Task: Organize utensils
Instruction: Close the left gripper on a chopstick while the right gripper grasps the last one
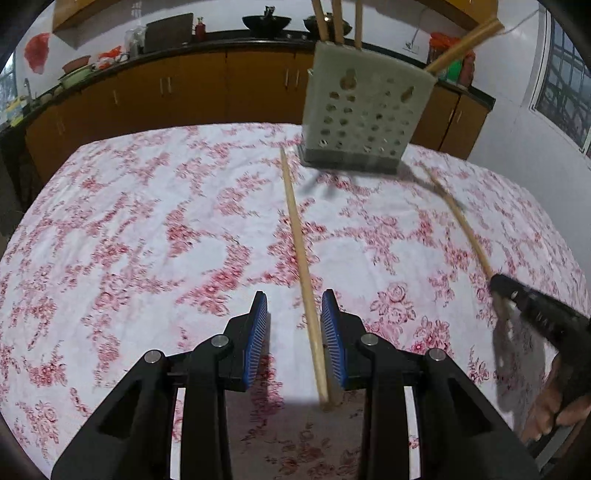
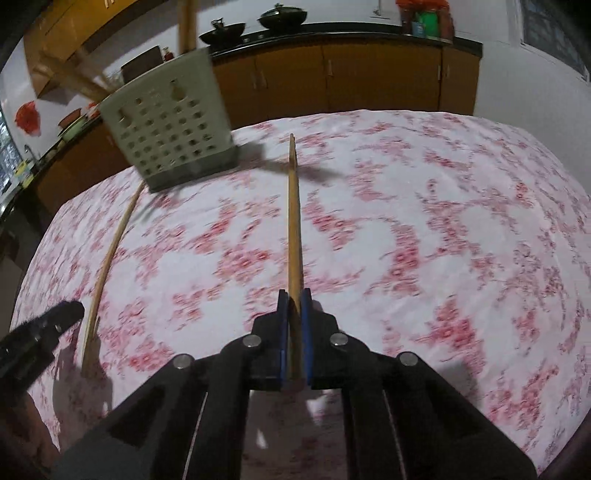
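A pale perforated utensil holder (image 1: 364, 110) stands at the far side of the floral table (image 1: 147, 221) with several wooden handles (image 1: 336, 20) in it; it also shows in the right wrist view (image 2: 173, 133). My left gripper (image 1: 294, 301) is open around a long wooden stick (image 1: 301, 258) that lies on the cloth, close to the right pad. My right gripper (image 2: 294, 295) is shut on a second wooden stick (image 2: 294, 218), which points toward the holder. In the left wrist view the right gripper (image 1: 496, 288) holds that stick (image 1: 461, 221) at the right.
Brown cabinets (image 1: 184, 88) with a dark counter run behind the table, carrying woks (image 1: 266, 22), pots and bottles. A window (image 1: 565, 85) is on the right wall. The left gripper (image 2: 64, 314) and its stick (image 2: 110, 251) show at the left of the right wrist view.
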`<state>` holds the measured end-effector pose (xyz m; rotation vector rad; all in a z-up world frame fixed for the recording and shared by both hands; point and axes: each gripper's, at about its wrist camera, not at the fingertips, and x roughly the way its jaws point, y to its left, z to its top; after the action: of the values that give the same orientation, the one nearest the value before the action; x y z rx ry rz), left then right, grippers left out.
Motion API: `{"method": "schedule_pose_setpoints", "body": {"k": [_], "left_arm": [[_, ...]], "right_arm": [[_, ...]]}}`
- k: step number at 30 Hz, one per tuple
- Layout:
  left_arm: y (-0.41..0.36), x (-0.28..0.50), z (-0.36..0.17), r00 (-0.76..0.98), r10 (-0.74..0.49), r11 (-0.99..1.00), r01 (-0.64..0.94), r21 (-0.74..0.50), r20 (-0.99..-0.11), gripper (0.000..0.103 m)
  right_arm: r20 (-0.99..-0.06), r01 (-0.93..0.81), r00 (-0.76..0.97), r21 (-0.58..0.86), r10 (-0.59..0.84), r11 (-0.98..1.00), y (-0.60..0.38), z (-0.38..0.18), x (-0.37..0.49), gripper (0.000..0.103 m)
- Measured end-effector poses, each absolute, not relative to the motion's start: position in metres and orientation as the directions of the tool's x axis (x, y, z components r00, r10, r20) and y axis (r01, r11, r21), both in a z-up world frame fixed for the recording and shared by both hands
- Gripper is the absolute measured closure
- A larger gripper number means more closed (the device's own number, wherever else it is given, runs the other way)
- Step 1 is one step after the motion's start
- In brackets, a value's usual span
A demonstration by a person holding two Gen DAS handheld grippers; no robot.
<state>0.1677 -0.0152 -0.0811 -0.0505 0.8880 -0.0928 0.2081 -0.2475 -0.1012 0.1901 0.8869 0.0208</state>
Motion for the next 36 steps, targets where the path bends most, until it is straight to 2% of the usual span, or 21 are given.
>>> {"method": "schedule_pose_setpoints", "body": {"k": [7,12,23,36], "left_arm": [[-0.024,0.174,-0.091,0.611,-0.077,0.997,0.058,-0.052,-0.788,0.072],[-0.025,0.179,-0.091,0.616,-0.054,0.998,0.052,-0.027,-0.786,0.095],[0.005,0.202,-0.09,0.618,-0.003,0.999,-0.029,-0.027,-0.786,0.095],[0.008,0.205,-0.09,0.631,0.02,0.999,-0.043,-0.009,-0.775,0.095]], "right_arm": [[-0.769,0.065,0.632,0.177,0.097,0.982,-0.253,-0.104,0.21,0.095],[-0.771,0.059,0.628,0.174,0.099,0.983,-0.251,-0.106,0.211,0.095],[-0.769,0.05,0.634,0.139,0.076,0.989,-0.249,-0.106,0.223,0.095],[-0.765,0.027,0.643,0.077,0.042,0.997,-0.244,-0.107,0.228,0.094]]}}
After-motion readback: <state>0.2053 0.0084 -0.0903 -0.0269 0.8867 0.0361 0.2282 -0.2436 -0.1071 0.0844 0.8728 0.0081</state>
